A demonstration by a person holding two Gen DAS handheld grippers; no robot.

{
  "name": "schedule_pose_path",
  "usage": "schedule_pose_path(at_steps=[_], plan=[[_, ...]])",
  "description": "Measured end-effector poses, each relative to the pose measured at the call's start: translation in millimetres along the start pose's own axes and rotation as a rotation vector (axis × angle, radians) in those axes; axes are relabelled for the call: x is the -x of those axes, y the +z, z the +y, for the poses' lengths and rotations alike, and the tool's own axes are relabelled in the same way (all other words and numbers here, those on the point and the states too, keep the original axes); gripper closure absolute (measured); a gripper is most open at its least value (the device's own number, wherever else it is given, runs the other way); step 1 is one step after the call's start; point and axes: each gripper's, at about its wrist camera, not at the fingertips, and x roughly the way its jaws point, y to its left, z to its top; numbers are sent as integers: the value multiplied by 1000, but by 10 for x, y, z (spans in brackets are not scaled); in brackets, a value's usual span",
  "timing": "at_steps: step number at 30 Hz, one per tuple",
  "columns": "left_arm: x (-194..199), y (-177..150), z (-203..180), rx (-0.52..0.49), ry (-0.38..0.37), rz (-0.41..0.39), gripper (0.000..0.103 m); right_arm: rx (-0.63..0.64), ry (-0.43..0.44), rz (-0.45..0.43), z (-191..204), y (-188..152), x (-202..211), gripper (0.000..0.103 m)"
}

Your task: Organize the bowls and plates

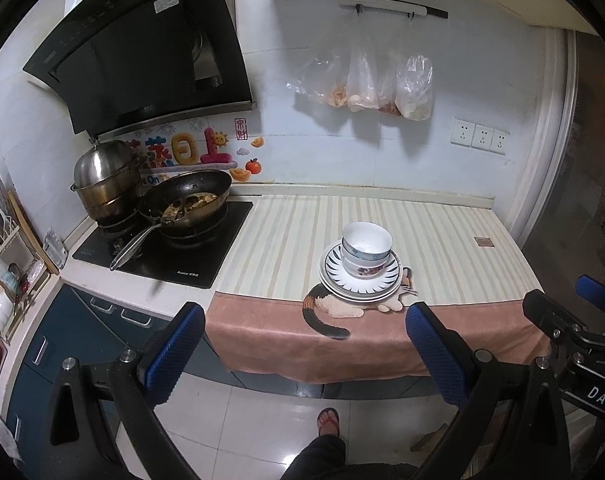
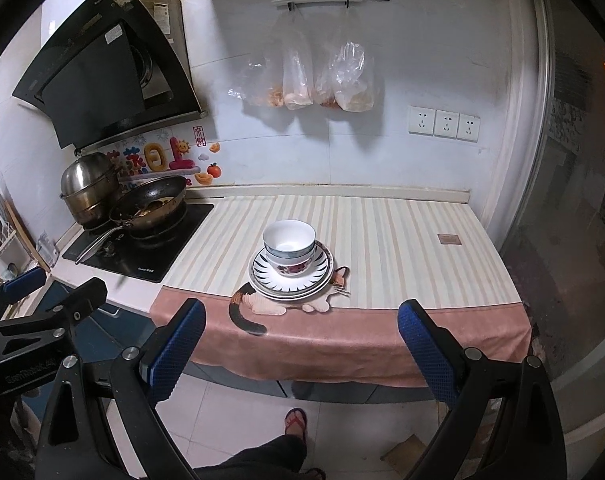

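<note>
Both grippers hang out over the floor, short of the tabletop's [image 1: 442, 236] front edge. The left gripper [image 1: 304, 354] has its jaws spread wide, nothing between them. The right gripper [image 2: 300, 346] shows the same, jaws wide apart and empty.

Ahead of both sits the stack. Plates [image 1: 360, 280] lie flat, one on another, the top one rimmed with dark leaf strokes. Two bowls [image 1: 365, 250] stand nested on that plate, mouths straight up; the lower one carries a red flower pattern, the upper one is white inside. The stack is round, so no long axis to speak of.

It rests near the front of the striped mat [image 2: 382, 236], partly over a cat picture [image 2: 262, 308] on the pink towel [image 2: 342, 344]. In each wrist view the stack lies beyond the fingertips, well apart, roughly centred in the gap.

Off to the left, a frying pan [image 1: 186, 200] and steel pot [image 1: 104, 178] sit on the stove.
</note>
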Motion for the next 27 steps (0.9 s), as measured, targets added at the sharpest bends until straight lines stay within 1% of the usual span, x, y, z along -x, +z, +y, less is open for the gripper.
schedule_pose_path(at_steps=[10, 27], plan=[[21, 50, -18, 3, 0, -10, 0, 3, -16, -20, -6, 120, -43, 4], [90, 60, -24, 14, 11, -31, 0, -1, -18, -40, 76, 95, 8, 4]])
